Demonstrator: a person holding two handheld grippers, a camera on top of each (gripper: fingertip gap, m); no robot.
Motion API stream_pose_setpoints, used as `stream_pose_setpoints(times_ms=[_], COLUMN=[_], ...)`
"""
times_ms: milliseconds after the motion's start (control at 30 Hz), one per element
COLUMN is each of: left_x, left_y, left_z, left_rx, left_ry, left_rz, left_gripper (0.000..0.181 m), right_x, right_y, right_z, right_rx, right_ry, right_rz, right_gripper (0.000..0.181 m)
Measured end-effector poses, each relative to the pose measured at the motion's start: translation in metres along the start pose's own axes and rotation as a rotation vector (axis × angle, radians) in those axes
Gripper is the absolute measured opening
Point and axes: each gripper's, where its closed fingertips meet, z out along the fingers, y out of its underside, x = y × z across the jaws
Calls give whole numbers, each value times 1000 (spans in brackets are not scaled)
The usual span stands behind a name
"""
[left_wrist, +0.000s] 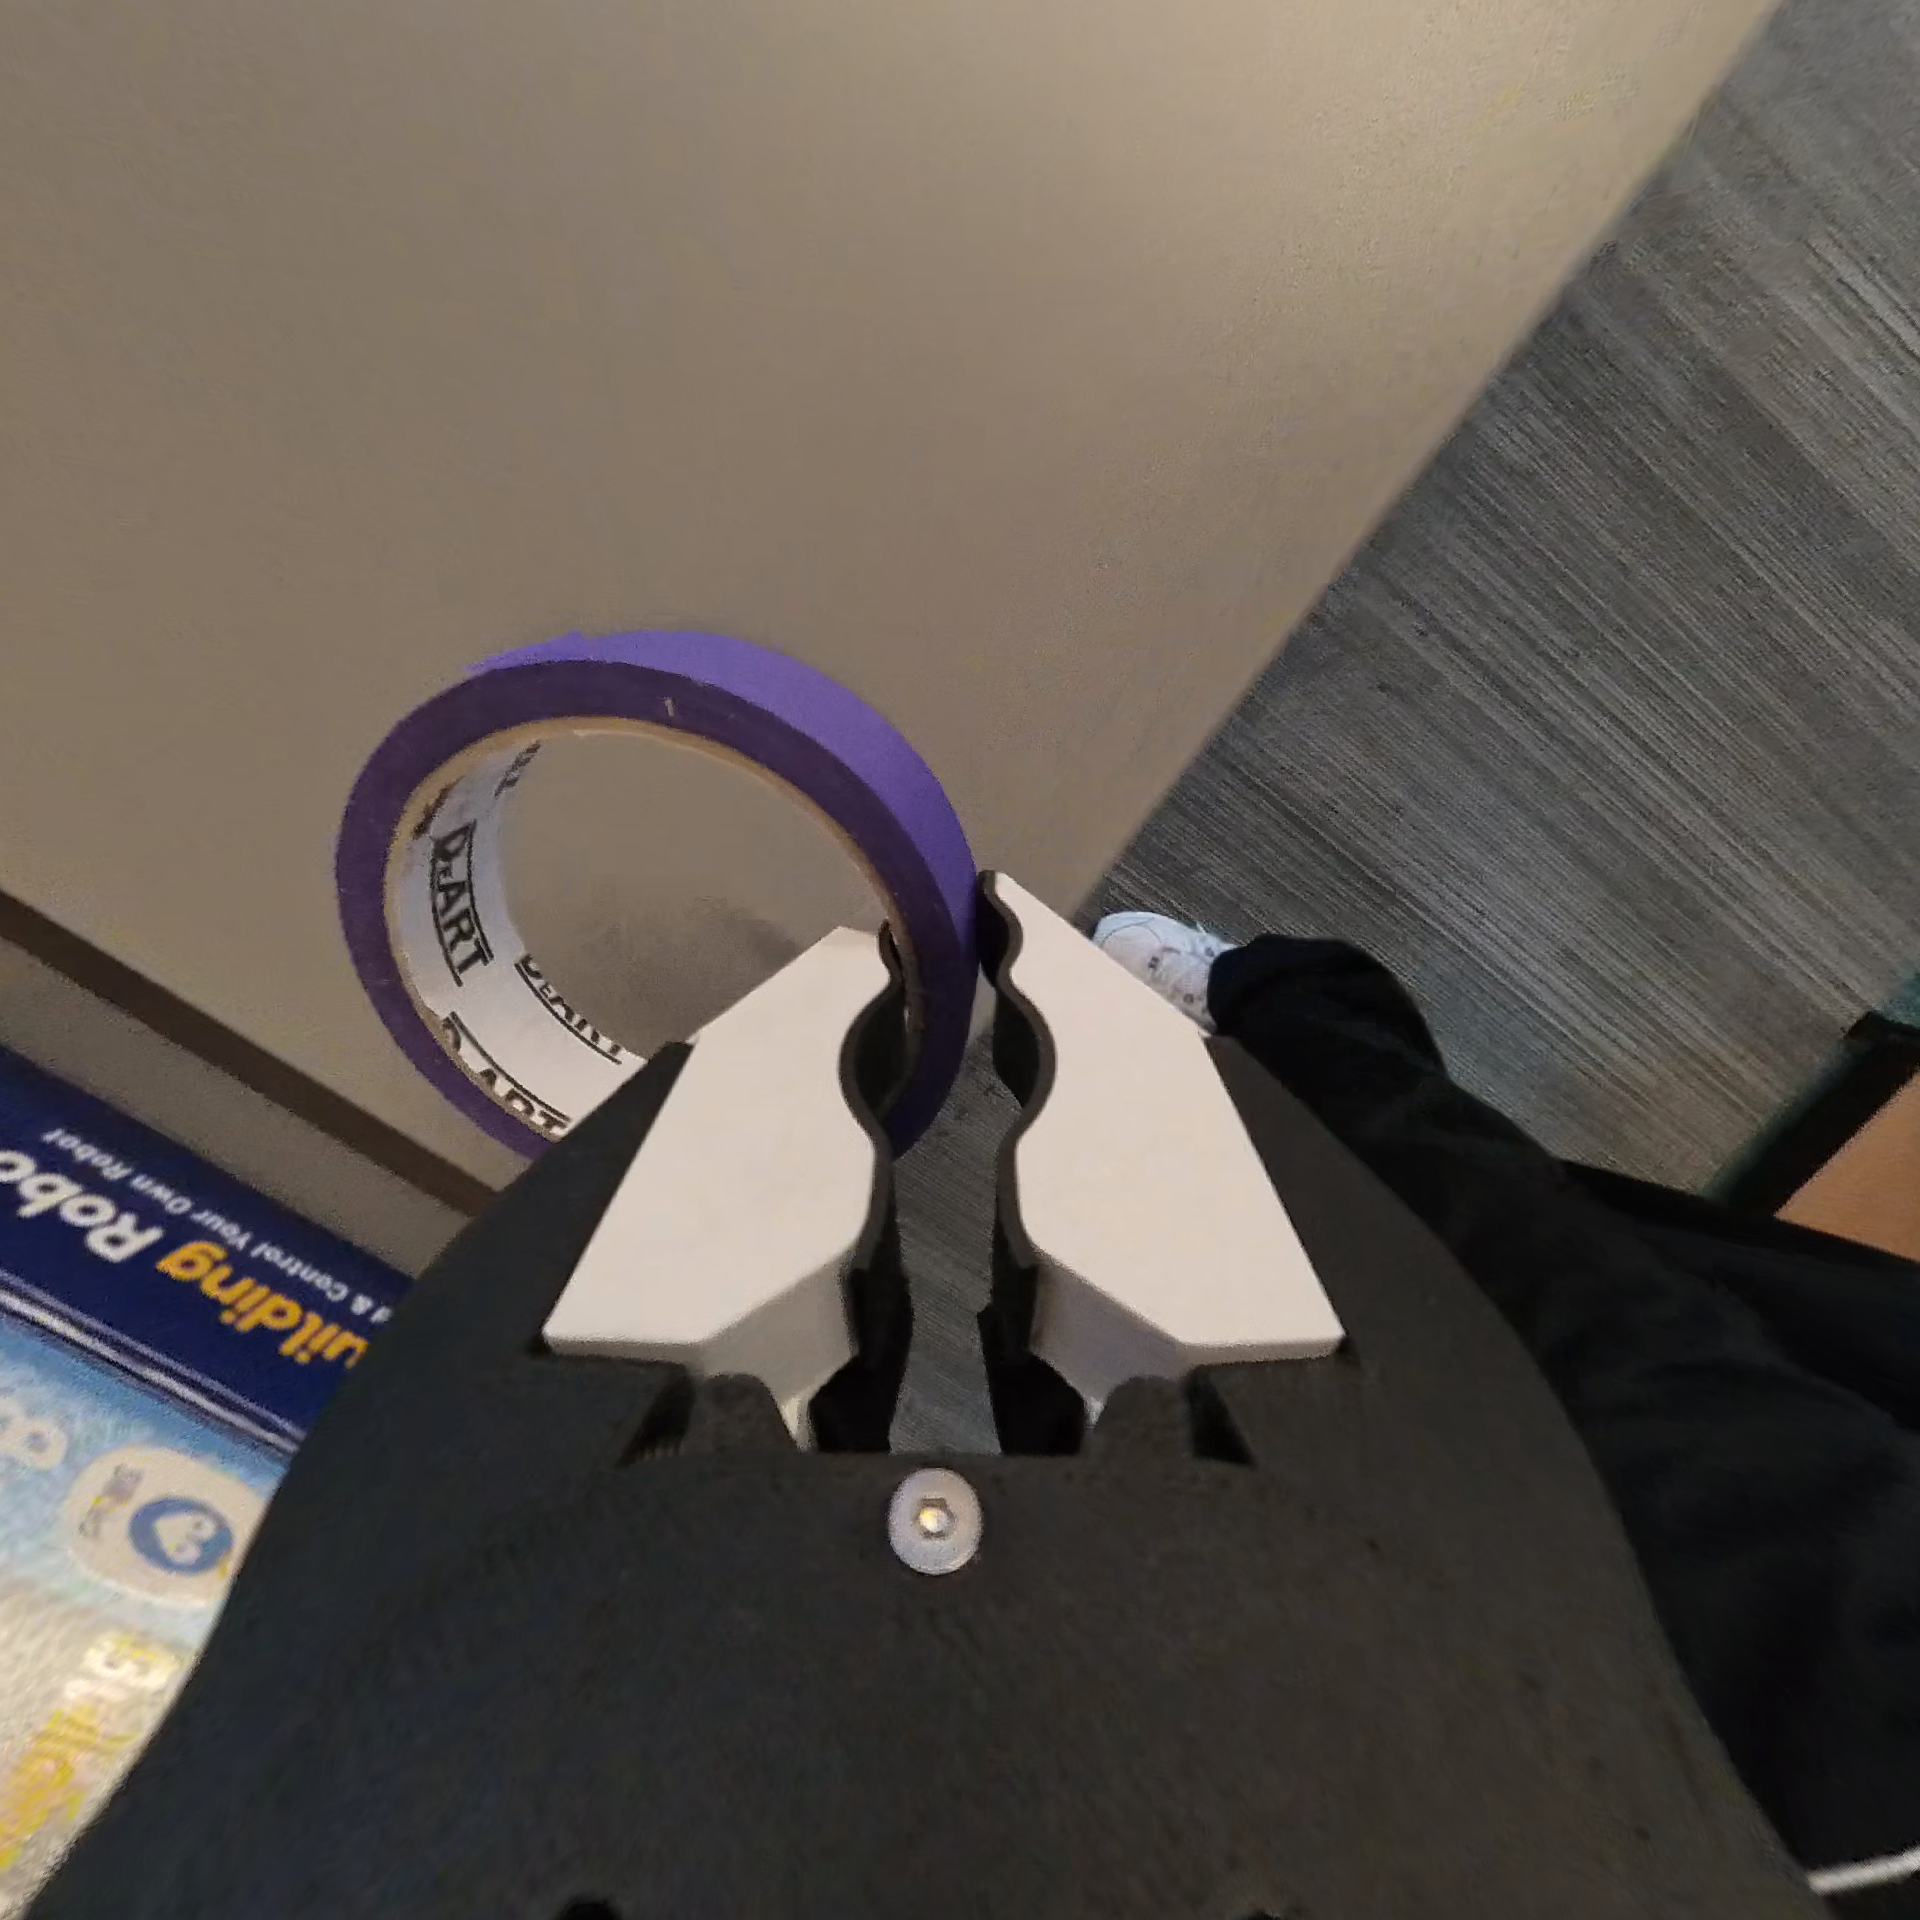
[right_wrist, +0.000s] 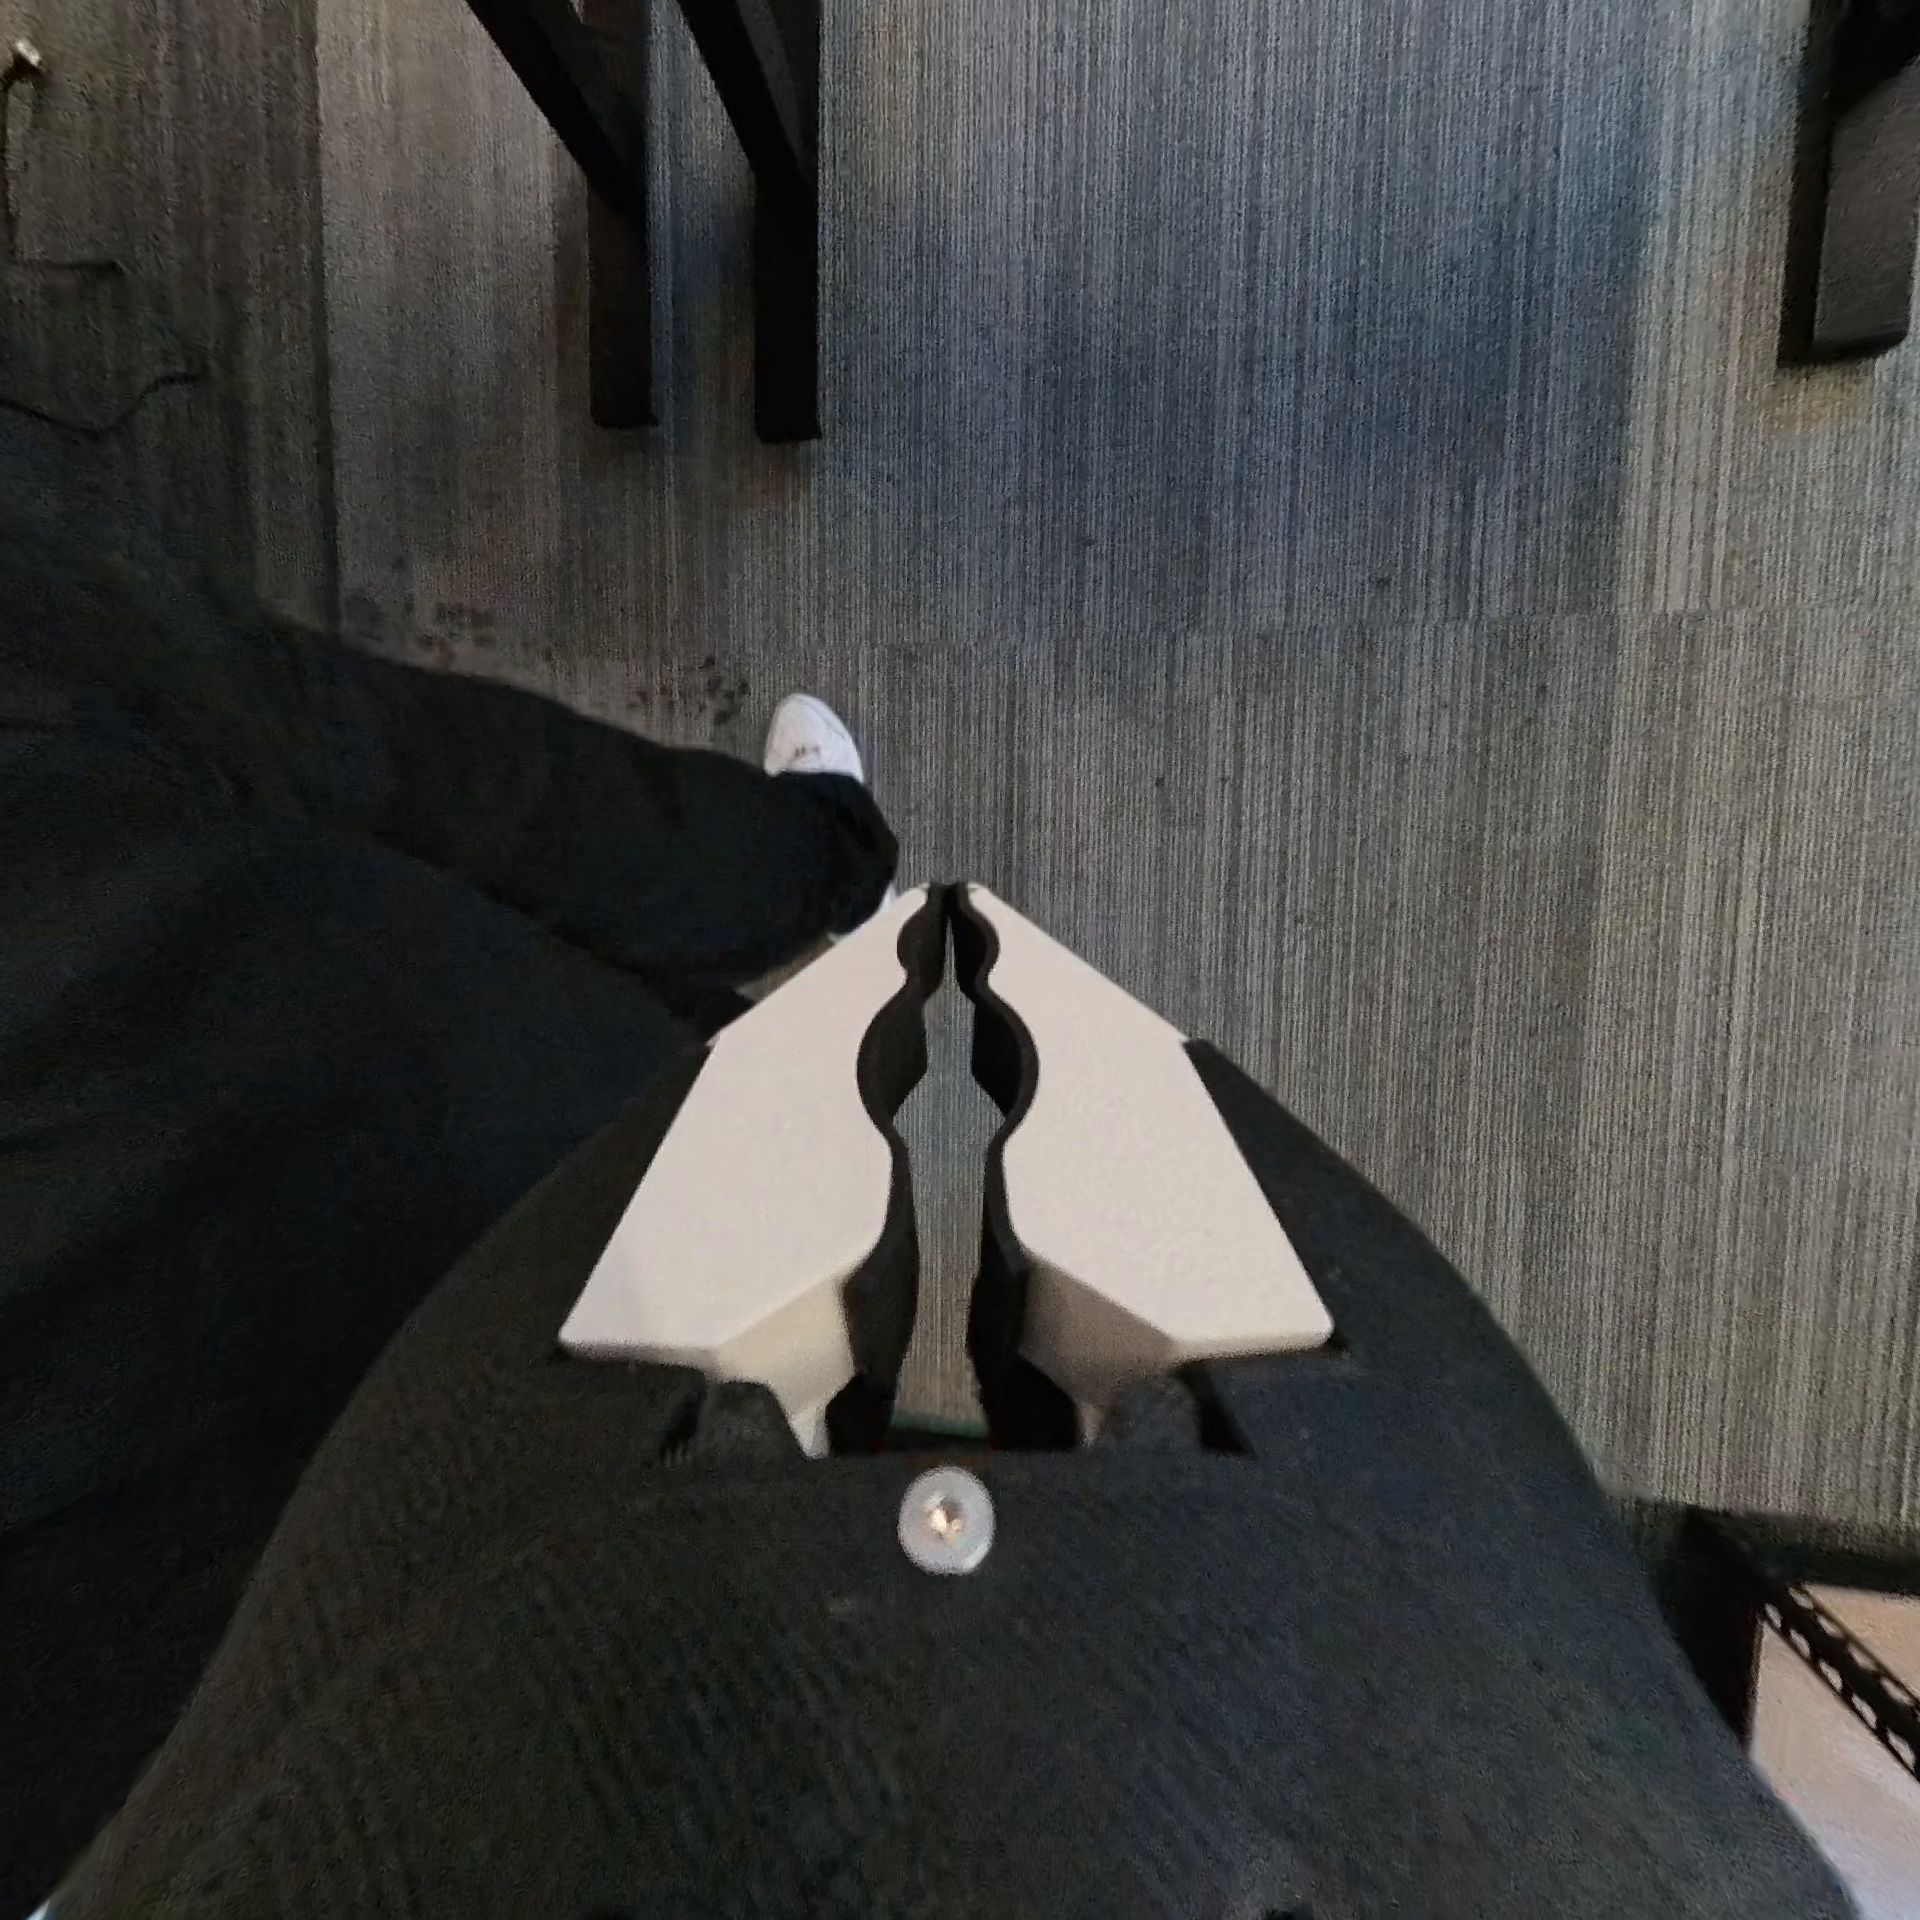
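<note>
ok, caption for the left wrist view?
Left gripper shut on a purple tape roll, lifted over a beige tabletop.

We are seeing the left gripper (left_wrist: 940, 940) pinching the near rim of a tape roll (left_wrist: 665, 883), one finger inside the ring and one outside. The roll is standing out ahead of the fingers over a table (left_wrist: 727, 312). A box (left_wrist: 135, 1351) is lying to the left, probably on a lower ledge. The floor (left_wrist: 1610, 727) is lying to the right, below the table edge. The right gripper (right_wrist: 948, 894) is hanging over the floor (right_wrist: 1299, 623), a leg (right_wrist: 468, 831) and shoe (right_wrist: 810, 738) lying left of it.
</note>
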Motion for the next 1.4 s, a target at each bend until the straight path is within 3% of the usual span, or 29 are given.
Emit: stream_pose_setpoints(times_ms=[133,233,367,533,667,767,933,1100,1267,1400], left_x=[-20,-32,-38,-42,-51,-49,-48,-67,-66,-64], left_y=[-12,-28,-38,-55,-72,-94,-139,-152,-151,-152], left_z=[27,35,34,30,29,38,59,81,77,49], left_rx=[-82,-72,-68,30,31,-15,-94,-162,-128,-20], left_ry=[20,5,33,103,-10,-73,-114,-96,-126,-207], left_rz=[-40,-48,-117,-249,-297,-281,-226,-320,-413,-536], left_gripper=[7,7,7,7,7,7,7,9,67,80], right_x=[24,25,27,43,80,123,188,249,289,337], right_y=[-44,-101,-156,-230,-292,-342,-426,-492,-566,-652], right_z=[28,44,69,107,131,138,139,151,178,229], right_rx=[2,93,54,-6,-36,-30,77,173,213,185], right_ry=[-23,-78,-172,-348,-439,-426,-363,-228,-204,-172], right_rz=[43,28,-96,-338,-512,-568,-487,-418,-414,-472], right_gripper=[0,0,0,0,0,0,3,11,18,24])
